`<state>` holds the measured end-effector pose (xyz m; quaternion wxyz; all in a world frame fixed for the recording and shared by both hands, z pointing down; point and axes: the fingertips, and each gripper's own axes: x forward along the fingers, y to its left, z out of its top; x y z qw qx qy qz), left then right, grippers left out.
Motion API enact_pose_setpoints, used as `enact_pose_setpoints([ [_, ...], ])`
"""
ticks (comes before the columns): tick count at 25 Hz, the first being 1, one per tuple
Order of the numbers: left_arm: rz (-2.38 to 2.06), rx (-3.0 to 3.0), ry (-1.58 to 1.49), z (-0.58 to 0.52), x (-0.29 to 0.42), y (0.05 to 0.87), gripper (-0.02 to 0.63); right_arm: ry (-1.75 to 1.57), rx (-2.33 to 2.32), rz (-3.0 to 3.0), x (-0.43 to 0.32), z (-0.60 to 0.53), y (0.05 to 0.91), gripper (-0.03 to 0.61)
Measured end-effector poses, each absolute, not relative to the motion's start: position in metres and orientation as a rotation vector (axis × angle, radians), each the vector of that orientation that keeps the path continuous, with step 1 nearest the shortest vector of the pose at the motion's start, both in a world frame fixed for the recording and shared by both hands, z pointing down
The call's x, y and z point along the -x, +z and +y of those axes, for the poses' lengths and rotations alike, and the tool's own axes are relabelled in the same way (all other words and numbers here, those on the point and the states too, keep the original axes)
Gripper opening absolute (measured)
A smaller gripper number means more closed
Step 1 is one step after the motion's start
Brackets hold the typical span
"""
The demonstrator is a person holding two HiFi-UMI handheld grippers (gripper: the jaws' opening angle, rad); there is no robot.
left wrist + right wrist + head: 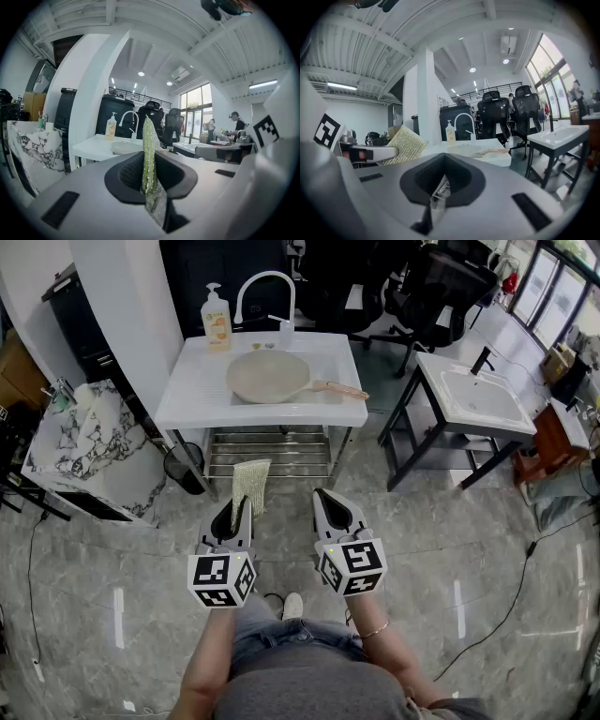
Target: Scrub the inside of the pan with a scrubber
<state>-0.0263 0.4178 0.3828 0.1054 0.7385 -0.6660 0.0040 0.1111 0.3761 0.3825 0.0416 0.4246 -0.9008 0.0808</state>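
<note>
A beige pan [270, 377] with a wooden handle lies in the basin of the white sink table [187, 401], well ahead of both grippers. My left gripper [240, 502] is shut on a flat yellow-green scrubber [249, 484], which sticks up out of the jaws [148, 154]. My right gripper [324, 497] is beside it at the same height, shut with nothing in it. Both are held over the floor, short of the table. The pan shows small and distant in the left gripper view [126, 148] and in the right gripper view [465, 150]. The scrubber [404, 145] appears at the right gripper view's left.
A soap bottle [217, 320] and a white faucet [265, 289] stand behind the pan. A wire shelf [272, 452] runs under the table, a black bin [184, 468] beside it. A marble counter [84, 442] is left, a second sink stand [473, 395] right, office chairs [441, 282] behind.
</note>
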Motion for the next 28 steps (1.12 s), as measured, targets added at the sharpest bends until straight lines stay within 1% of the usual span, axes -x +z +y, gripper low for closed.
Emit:
enact_pose_setpoints([
  [17,-1.984,-2.186,0.076,0.398,0.016,0.387,0.064,0.329,-1.310,-2.811,-0.117,0.354,0.385,0.011],
  [28,-1.957,-2.207,0.086,0.347,0.026,0.391,0.064,0.310,-1.368,-2.781,-0.110,0.308,0.385,0.011],
])
